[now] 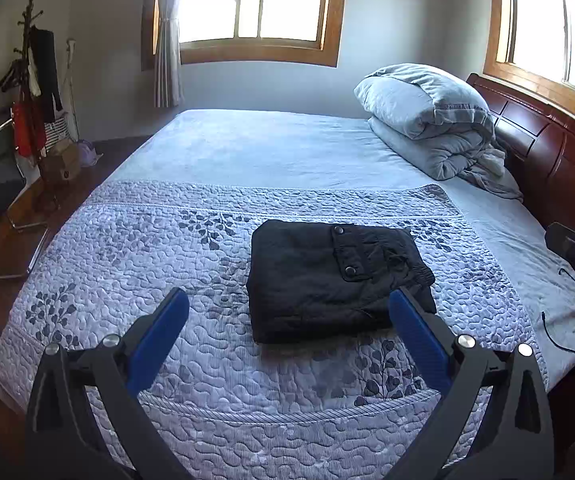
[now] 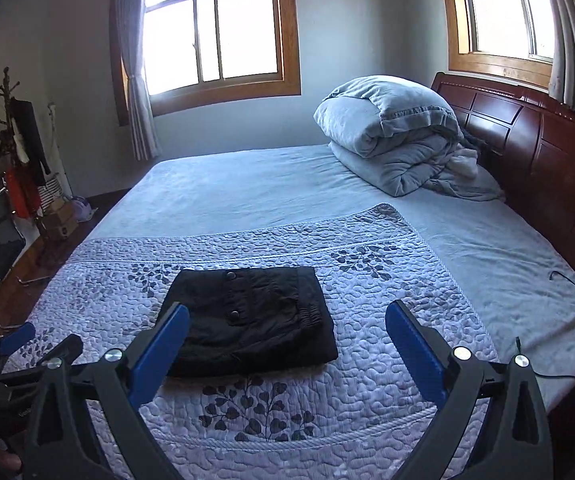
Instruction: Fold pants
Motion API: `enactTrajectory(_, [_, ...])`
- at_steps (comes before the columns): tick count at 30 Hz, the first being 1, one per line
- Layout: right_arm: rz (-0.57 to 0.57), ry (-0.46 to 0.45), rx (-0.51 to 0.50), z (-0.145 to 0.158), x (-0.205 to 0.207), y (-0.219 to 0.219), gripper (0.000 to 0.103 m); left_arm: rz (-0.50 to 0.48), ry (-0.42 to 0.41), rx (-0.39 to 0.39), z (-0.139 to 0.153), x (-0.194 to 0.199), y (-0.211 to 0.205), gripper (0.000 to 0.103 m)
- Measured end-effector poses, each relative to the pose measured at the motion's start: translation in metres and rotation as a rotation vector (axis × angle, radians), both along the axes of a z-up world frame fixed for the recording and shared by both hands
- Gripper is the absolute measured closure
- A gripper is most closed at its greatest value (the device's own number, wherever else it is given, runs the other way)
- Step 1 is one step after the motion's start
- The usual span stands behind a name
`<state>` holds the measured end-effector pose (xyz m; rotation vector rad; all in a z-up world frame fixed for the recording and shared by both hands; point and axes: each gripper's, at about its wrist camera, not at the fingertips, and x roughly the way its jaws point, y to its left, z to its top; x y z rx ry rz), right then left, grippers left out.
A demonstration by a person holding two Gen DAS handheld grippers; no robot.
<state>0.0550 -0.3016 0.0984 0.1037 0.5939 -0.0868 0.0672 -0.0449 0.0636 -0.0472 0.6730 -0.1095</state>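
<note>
While both hand-held grippers gape empty, folded pants lie just ahead.

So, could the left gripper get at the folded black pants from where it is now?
Probably yes. The left gripper is open and holds nothing, and the folded black pants lie flat on the quilted blue bedspread straight ahead of its fingers, with nothing between.

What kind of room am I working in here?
A home bedroom, it seems: the folded black pants lie on a quilted bedspread over a bed with a wooden headboard, a rolled duvet beside it, and a coat stand in the corner.
</note>
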Motion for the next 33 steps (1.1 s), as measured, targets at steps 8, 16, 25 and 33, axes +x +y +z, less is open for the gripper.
enactTrajectory(8, [-0.013,0.058,-0.022,-0.003,-0.013,0.007,0.004,-0.022,-0.027,0.033,0.011,-0.023,-0.008,0.003])
enactTrajectory(16, [-0.044,0.117,-0.023,-0.021,-0.011,0.003,0.004,-0.003,-0.011,0.09,0.005,-0.027,-0.009,0.003])
enactTrajectory(25, [-0.045,0.132,-0.054,-0.036,0.001,0.008,0.004,0.015,0.05,0.116,-0.012,-0.014,-0.008,0.003])
enactTrajectory(33, [-0.041,0.152,-0.047,-0.047,0.011,0.007,0.004,0.051,0.086,0.126,-0.03,0.003,0.001,0.003])
